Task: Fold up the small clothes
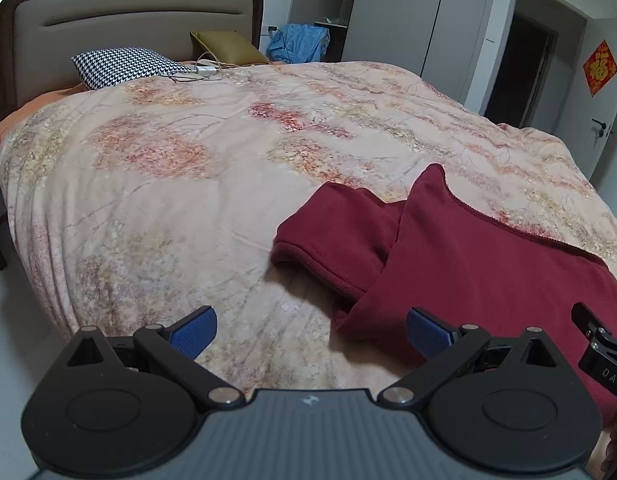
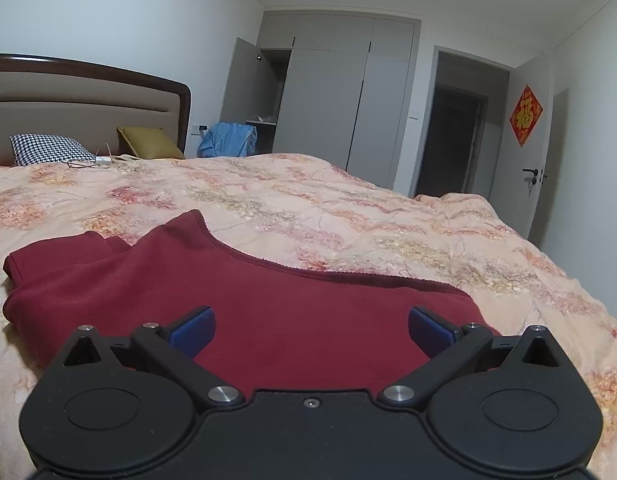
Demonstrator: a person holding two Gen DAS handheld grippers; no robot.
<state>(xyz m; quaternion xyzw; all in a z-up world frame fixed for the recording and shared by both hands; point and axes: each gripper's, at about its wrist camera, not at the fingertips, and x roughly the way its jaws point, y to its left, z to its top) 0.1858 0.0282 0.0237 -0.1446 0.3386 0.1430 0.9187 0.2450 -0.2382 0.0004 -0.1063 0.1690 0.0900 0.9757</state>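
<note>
The red garment (image 1: 488,264) lies spread on the bed (image 1: 188,184), on the flowered quilt near the closer edge, with one sleeve (image 1: 332,232) already lying across toward the left and partly tucked under the body panel. Both tools are empty and their jaws stand wide apart.

To do this step well, each tool should probably take a single clean edge of the cloth, not a bunched handful. The fleece looks thick and soft, so a shallow pinch may slip; a deeper bite over the hem seems safer. The two tools ought to lift together and carry the fold across evenly, so the panel does not twist or drag the quilt beneath it. The quilt is puffy and wrinkled, so pressing the fold flat afterwards would likely help it hold.

The left tool (image 1: 311,334) hovers over the quilt just beside the garment's left lower corner; its right finger (image 1: 428,332) sits over the cloth edge, its left finger (image 1: 196,330) over bare quilt. The right tool (image 2: 311,330) hangs directly above the middle of the garment (image 2: 268,312), both blue pads (image 2: 194,328) over red cloth, with the neckline edge farther ahead. Whether either tool touches the fabric cannot be told.
</note>
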